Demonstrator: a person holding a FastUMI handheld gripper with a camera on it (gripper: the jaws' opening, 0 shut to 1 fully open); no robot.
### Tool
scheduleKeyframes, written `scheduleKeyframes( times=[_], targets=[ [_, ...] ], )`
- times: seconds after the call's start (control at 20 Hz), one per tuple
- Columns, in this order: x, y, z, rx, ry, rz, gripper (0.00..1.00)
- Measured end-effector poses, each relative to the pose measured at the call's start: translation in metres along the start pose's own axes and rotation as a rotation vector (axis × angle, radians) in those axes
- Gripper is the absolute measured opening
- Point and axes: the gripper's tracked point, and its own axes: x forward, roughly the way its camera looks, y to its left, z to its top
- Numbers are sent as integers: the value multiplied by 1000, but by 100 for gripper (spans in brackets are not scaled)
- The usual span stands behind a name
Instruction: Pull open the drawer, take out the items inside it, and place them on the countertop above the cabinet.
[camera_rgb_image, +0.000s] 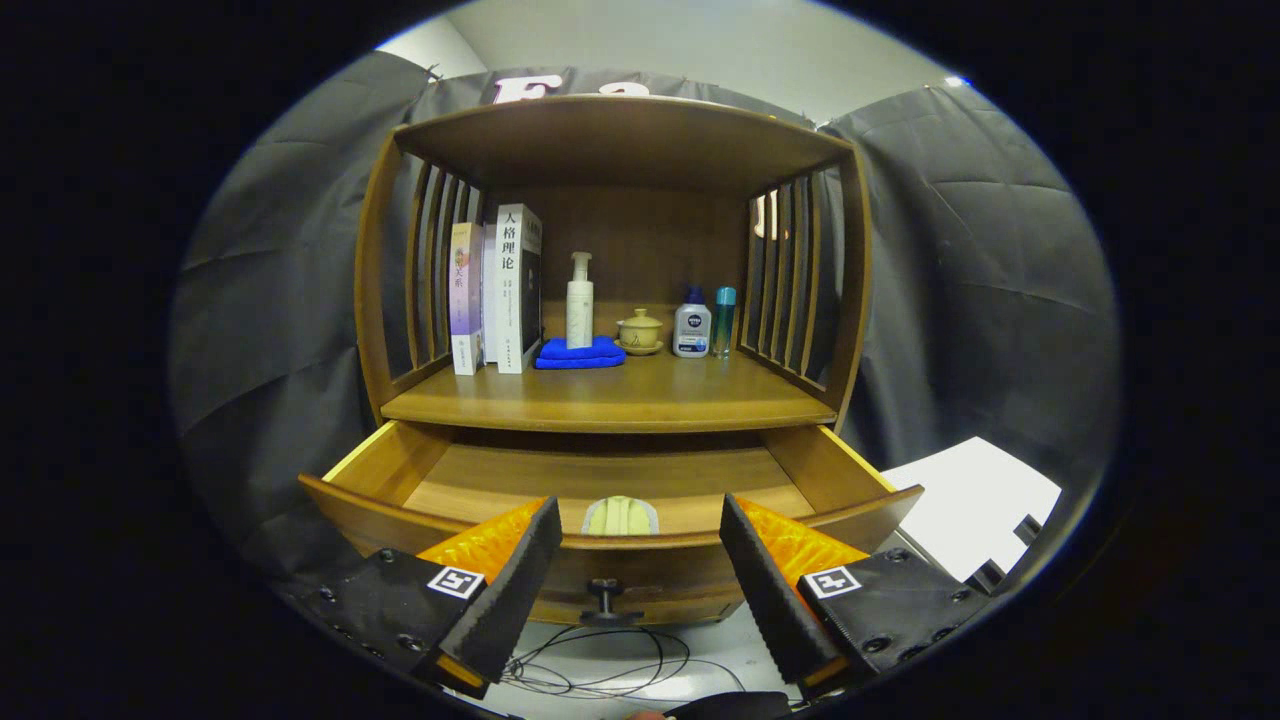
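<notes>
Gripper fingers spread wide, empty — before the pulled-out drawer, green packet inside

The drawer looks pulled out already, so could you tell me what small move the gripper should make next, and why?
Probably ease the gripper forward and down over the drawer front toward the pale green packet. The drawer stands open, the packet lies just inside its front, ahead between the open fingers, which hold nothing, and the knob needs no further pull.
</notes>
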Motion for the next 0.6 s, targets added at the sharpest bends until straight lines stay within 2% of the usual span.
scheduleKeyframes(
  times=[0.2, 0.4, 0.6],
  targets=[
    [34, -2, 6, -64, 131, -56, 99],
    [67, -3, -2, -106, 283, -67, 97],
    [99, 19, -12, 8, 375, 4, 97]
  ],
)
